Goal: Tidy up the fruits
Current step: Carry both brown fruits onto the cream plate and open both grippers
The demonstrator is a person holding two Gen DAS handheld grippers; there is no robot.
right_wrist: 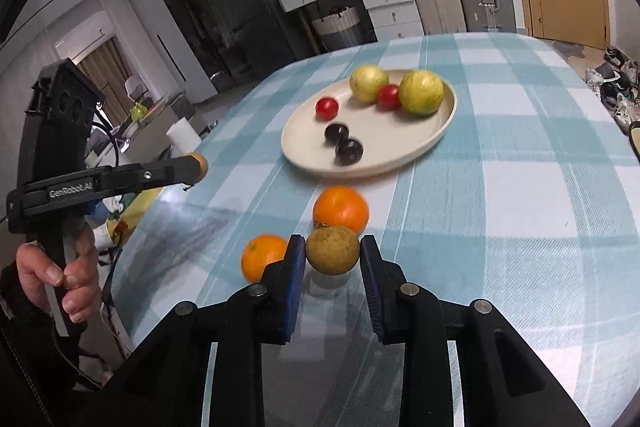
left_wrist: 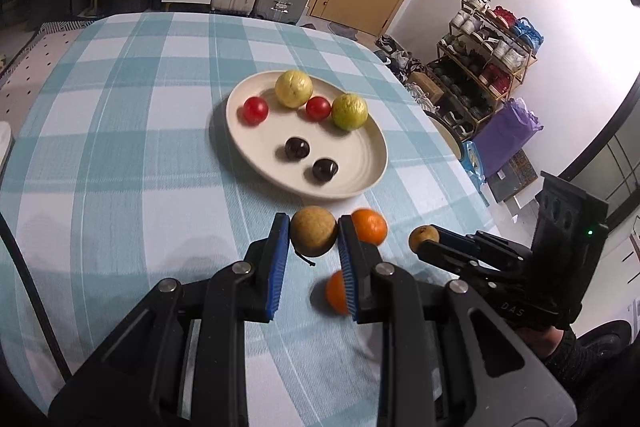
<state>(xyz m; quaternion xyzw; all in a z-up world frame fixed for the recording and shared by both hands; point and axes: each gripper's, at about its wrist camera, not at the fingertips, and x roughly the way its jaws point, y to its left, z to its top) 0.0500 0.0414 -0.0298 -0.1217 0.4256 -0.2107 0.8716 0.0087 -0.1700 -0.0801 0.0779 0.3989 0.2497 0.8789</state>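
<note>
In the left wrist view my left gripper (left_wrist: 313,227) is shut on a round brown fruit (left_wrist: 313,231), its blue pads pressing both sides. Two oranges (left_wrist: 370,225) (left_wrist: 335,293) lie on the cloth just behind and to the right of it. My right gripper (right_wrist: 332,245) is shut on a second brown fruit (right_wrist: 333,250), held a little above the cloth, with two oranges (right_wrist: 341,209) (right_wrist: 262,257) beside it. A cream plate (left_wrist: 360,183) (right_wrist: 404,159) beyond holds two yellow-green fruits, two red tomatoes and two dark fruits.
The table wears a blue and white checked cloth (left_wrist: 120,131). Each gripper shows in the other's view: the right gripper (left_wrist: 430,239) to the right, the left gripper (right_wrist: 192,167) to the left, held by a hand (right_wrist: 60,275). Suitcases, drawers and a shoe rack stand around the table.
</note>
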